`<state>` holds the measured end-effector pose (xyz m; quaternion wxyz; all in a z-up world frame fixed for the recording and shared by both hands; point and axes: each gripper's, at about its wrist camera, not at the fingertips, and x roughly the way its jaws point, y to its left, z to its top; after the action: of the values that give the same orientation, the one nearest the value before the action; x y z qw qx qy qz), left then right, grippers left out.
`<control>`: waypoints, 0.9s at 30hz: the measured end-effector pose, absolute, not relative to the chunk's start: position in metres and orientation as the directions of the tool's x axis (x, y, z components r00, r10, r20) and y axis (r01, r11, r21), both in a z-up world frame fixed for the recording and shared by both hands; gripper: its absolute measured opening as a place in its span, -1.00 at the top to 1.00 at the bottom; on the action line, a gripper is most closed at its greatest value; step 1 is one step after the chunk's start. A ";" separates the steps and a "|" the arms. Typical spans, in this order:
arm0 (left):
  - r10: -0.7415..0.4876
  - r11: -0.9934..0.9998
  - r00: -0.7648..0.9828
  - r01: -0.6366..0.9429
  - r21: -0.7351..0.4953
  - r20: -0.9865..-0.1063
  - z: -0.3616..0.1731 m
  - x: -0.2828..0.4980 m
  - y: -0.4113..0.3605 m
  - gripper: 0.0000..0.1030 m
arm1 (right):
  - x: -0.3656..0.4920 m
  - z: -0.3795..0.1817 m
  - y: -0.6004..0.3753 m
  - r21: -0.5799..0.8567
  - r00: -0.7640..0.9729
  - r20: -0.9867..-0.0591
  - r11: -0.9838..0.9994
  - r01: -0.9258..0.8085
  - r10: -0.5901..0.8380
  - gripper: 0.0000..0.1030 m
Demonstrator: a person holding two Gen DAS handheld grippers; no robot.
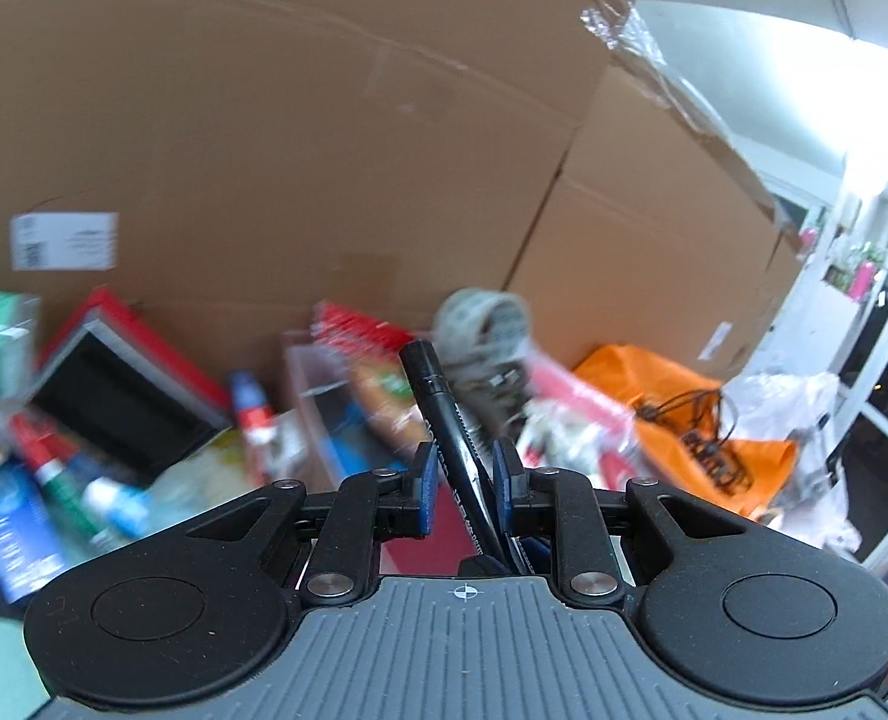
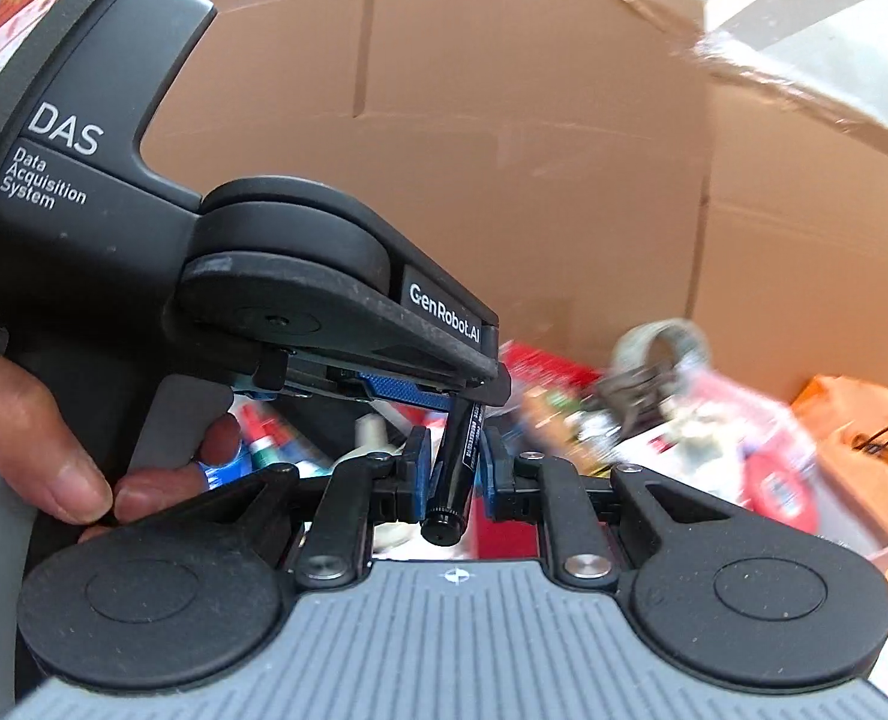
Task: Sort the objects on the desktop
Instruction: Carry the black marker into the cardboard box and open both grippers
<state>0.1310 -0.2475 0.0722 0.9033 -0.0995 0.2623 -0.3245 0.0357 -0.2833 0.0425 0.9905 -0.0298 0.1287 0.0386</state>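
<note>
While our 2 grippers meet over the clutter, we hold 1 black marker between them. Our left gripper has its blue-padded jaws set around the pen's barrel; the right pad touches it, a thin gap shows at the left pad, and we cannot tell how firmly it is pinched. From the left wrist view the capped end tilts up and to the left, above the jaws.

From the right wrist view, our right gripper has its jaws spread narrowly around the same marker, whose blunt end points back at the lens; gaps show on both sides. Our left gripper reaches in from the left and grips the pen higher up, with our left hand wrapped on its handle.

Beyond the jaws lies a blurred heap: a red-framed tray, spray cans, a roll of tape, an orange bag. Behind it all stands a tall cardboard box.
</note>
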 end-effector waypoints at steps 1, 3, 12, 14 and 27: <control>-0.646 0.764 0.645 0.540 -0.354 -0.409 0.073 0.137 -0.255 0.70 | 0.041 0.044 -0.290 -0.047 0.964 -0.257 0.996 -0.078 0.064 0.63; -0.653 0.757 0.634 0.547 -0.358 -0.414 0.073 0.148 -0.270 0.70 | 0.054 0.046 -0.304 -0.038 0.962 -0.266 0.997 -0.071 0.059 0.63; -0.648 0.762 0.622 0.527 -0.377 -0.439 0.056 0.192 -0.302 0.56 | 0.108 0.035 -0.335 -0.048 0.948 -0.311 0.995 -0.089 0.070 0.63; -0.655 0.756 0.606 0.511 -0.410 -0.451 0.050 0.201 -0.301 0.18 | 0.106 0.030 -0.335 -0.053 0.949 -0.309 0.995 -0.090 0.069 0.62; -0.622 0.782 0.671 0.508 -0.361 -0.403 0.040 0.191 -0.286 -1.00 | 0.078 0.019 -0.334 -0.099 0.957 -0.285 0.995 0.019 -0.046 -0.77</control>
<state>0.1913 -0.2865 0.0402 0.9075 -0.1096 0.2597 -0.3113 0.0785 -0.3341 0.0193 0.9882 -0.0477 0.1449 -0.0165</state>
